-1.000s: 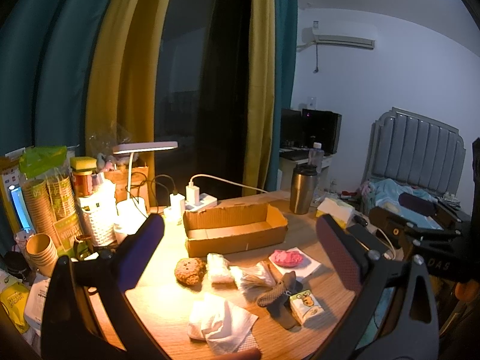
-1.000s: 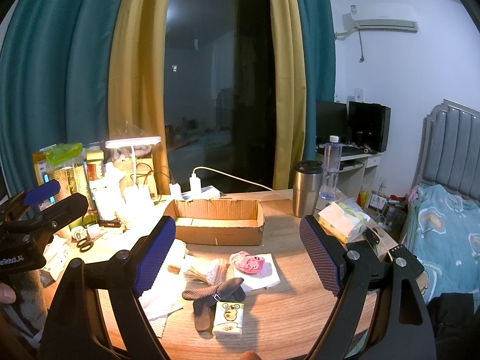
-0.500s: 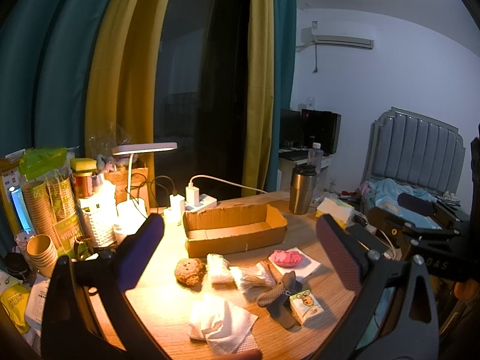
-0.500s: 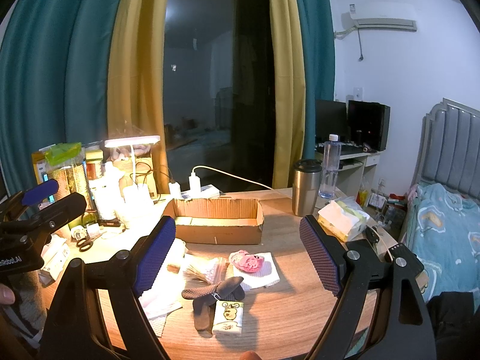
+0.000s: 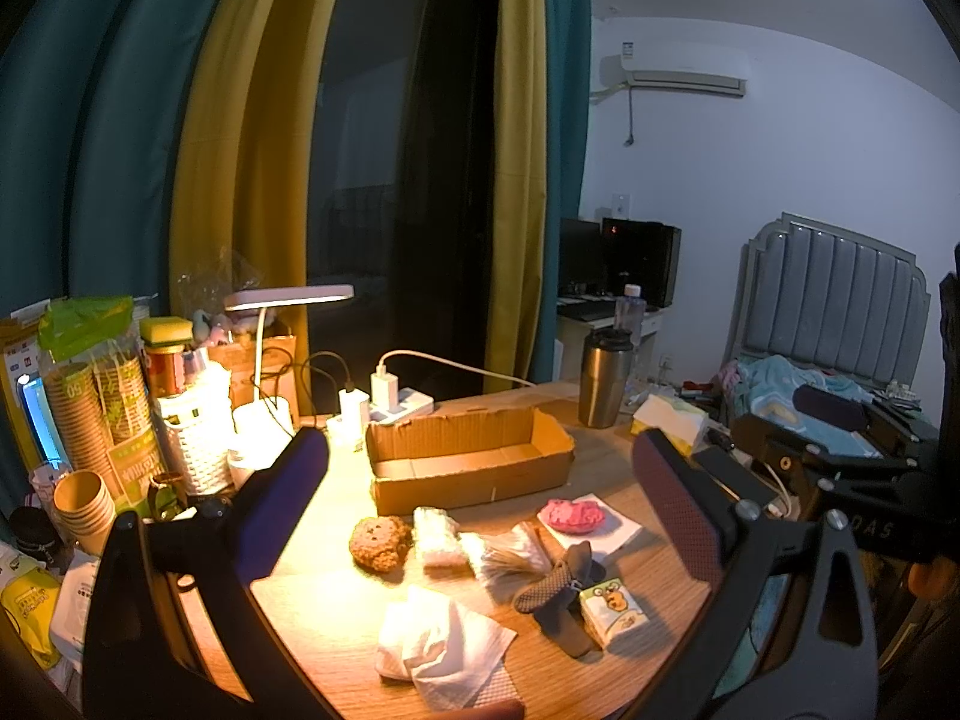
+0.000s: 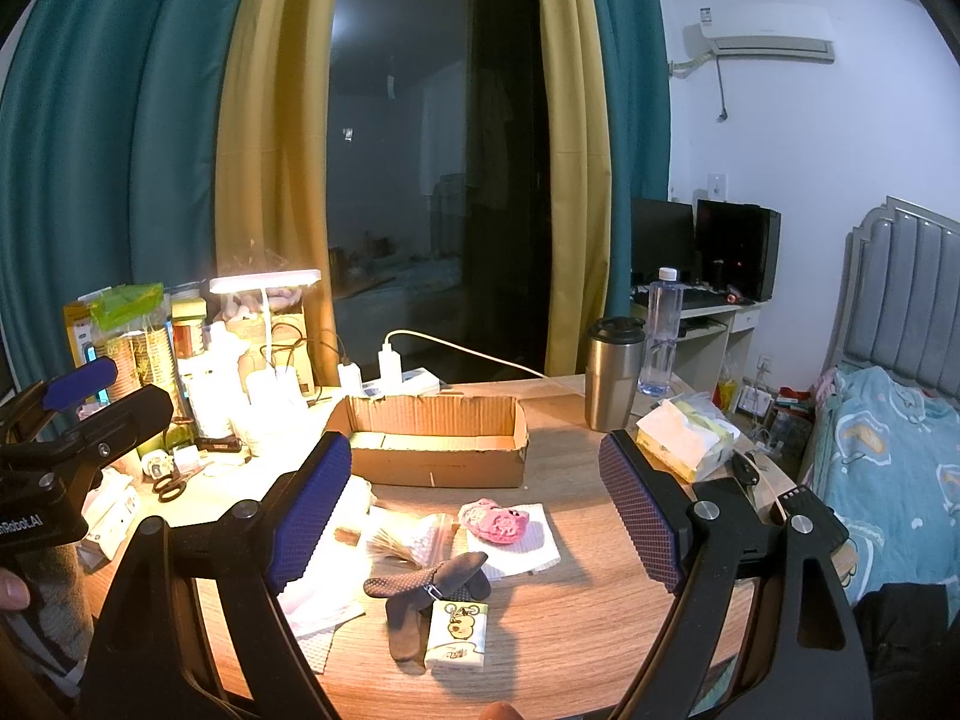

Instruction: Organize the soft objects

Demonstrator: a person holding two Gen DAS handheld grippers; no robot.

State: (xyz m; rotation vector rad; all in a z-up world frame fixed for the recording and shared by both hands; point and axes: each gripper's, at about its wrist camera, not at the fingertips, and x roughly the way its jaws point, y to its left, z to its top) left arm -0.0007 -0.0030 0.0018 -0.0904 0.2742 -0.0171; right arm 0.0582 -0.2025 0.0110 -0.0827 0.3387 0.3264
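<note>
Both hand-held grippers spread, empty; paper cups (image 5: 123,384) marked "50"; left body (image 6: 36,516) "nRobot.AI"

dim room, warm desk lamp (image 5: 288,299) glare

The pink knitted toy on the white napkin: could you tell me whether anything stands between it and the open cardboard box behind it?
Nothing visible does. The pink knitted toy lies on its white napkin, and only bare wooden table separates it from the open cardboard box.
</note>
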